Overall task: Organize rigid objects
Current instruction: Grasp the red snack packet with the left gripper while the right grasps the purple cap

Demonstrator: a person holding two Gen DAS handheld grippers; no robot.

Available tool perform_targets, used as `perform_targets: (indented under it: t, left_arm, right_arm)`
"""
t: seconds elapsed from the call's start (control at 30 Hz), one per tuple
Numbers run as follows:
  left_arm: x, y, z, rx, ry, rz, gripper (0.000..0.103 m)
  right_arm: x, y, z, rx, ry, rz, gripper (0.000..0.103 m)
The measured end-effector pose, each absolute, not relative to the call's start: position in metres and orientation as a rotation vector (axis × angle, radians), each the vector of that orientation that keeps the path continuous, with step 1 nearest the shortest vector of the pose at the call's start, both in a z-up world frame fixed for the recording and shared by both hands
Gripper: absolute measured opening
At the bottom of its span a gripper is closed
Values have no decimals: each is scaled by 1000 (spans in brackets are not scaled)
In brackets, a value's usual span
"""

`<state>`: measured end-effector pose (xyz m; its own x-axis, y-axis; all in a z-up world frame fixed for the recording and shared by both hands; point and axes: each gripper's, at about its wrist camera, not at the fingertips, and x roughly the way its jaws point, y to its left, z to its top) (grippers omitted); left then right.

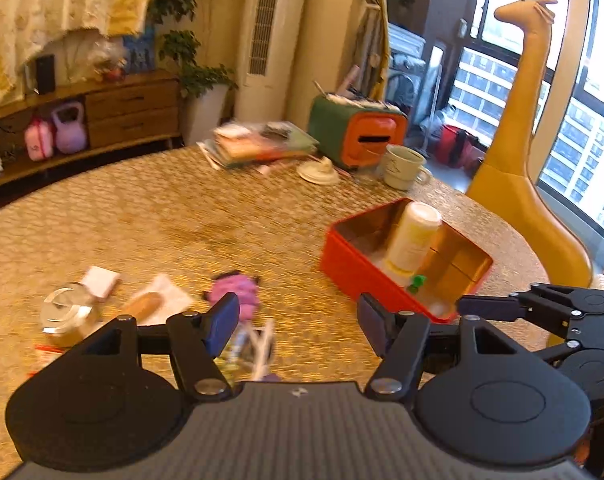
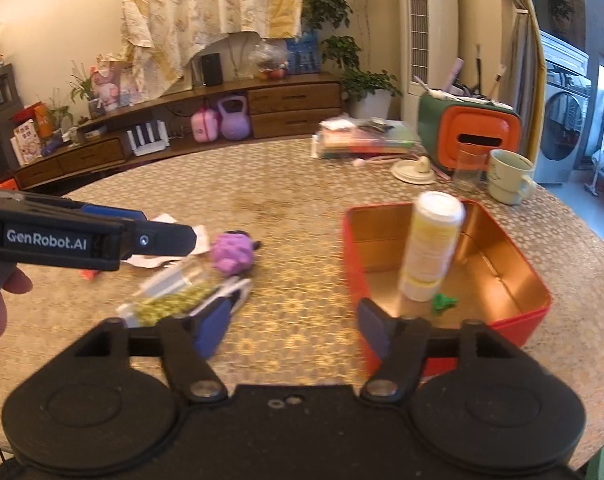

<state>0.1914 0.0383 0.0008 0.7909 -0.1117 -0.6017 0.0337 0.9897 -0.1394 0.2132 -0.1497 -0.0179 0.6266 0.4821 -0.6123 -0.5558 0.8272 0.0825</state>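
A red tin box (image 1: 354, 272) (image 2: 352, 248) stands open on the round table, right of centre. Inside it a white and yellow bottle (image 1: 412, 238) (image 2: 432, 246) stands tilted, with a small green toy (image 1: 417, 282) (image 2: 444, 303) beside it. A purple toy (image 1: 239, 290) (image 2: 231, 255) lies left of the box. A clear packet of green bits (image 2: 173, 300) lies near my right gripper's left finger. My left gripper (image 1: 297, 326) is open and empty above the table. My right gripper (image 2: 291, 330) is open and empty just before the box.
A glass jar (image 1: 67, 312), a bread-like piece on paper (image 1: 143, 306) and white paper (image 1: 99, 280) lie at the left. Books (image 1: 257, 144), a green and orange case (image 1: 356, 132), a lid (image 1: 318, 171), a mug (image 1: 404, 166) and a glass (image 2: 468, 170) stand at the far edge.
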Motion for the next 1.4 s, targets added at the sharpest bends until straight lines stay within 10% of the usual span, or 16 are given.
perform_targets:
  t: [0.1, 0.53, 1.4]
  left_arm:
    - [176, 54, 2, -125, 624, -37, 80]
    - [138, 136, -25, -84, 656, 136, 81]
    - [180, 223, -106, -150, 770, 267, 80]
  right_arm:
    - [204, -138, -19, -120, 661, 625, 90]
    - [189, -84, -48, -179, 701, 653, 93]
    - [218, -46, -104, -250, 822, 635, 45]
